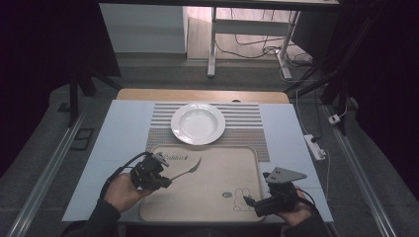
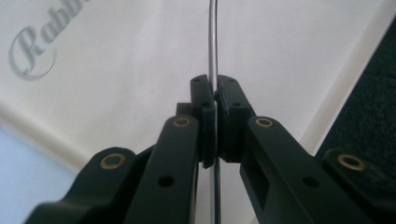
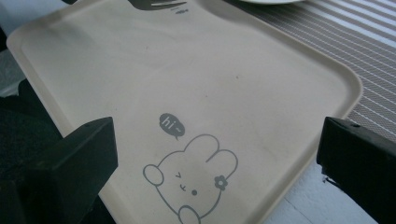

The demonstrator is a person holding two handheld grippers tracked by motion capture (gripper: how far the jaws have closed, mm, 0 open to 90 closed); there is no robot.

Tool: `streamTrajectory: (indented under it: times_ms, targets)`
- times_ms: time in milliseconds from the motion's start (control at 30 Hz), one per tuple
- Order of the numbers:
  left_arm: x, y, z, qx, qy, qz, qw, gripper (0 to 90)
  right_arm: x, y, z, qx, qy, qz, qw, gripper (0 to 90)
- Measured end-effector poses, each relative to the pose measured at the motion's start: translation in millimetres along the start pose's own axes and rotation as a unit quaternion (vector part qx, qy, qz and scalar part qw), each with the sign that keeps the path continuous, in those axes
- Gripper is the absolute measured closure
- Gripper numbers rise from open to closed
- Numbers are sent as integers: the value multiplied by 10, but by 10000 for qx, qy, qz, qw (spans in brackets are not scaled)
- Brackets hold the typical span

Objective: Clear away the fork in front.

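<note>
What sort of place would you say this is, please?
Probably a lab mock-up of a dining table: a white plate on a striped placemat, a beige tray, and cables and a power strip on the floor.

Surfaces: metal, plastic, ceramic-looking, woven.
You see a shiny metal fork [image 1: 187, 170], a matt smooth beige tray [image 1: 212, 197], a glossy white plate [image 1: 197, 123], a ribbed striped cloth mat [image 1: 247, 118], and matt black plastic on your left gripper [image 2: 215, 109].

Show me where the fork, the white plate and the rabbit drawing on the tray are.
fork [image 1: 190, 169]: high view, on the neck just behind the tines.
white plate [image 1: 197, 123]: high view, on the middle of its well.
rabbit drawing [image 3: 191, 179]: right gripper view, on the rabbit's face.
</note>
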State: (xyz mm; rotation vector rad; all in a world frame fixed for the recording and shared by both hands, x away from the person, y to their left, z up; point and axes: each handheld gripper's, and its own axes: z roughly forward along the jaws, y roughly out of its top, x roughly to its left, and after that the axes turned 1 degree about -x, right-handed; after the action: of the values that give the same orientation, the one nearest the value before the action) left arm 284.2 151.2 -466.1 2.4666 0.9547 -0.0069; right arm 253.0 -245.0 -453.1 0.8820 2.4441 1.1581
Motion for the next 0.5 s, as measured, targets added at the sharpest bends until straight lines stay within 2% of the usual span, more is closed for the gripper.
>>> streamTrajectory:
  times_ms: [133, 233, 367, 500]
  targets:
    - [29, -91, -30, -131, 143, -462, 9987, 866, 4, -36, -81, -116, -45, 57, 9999, 0]
    - [55, -144, -42, -233, 265, -794, 9962, 867, 10, -68, -120, -99, -55, 80, 9999, 0]
    - [93, -194, 5, -304, 409, -1248, 9909, 868, 23, -100, -136, -8, -95, 39, 9999, 0]
    - [115, -205, 98, -315, 532, -1648, 9844, 868, 41, -115, -130, 80, -128, -57, 9999, 0]
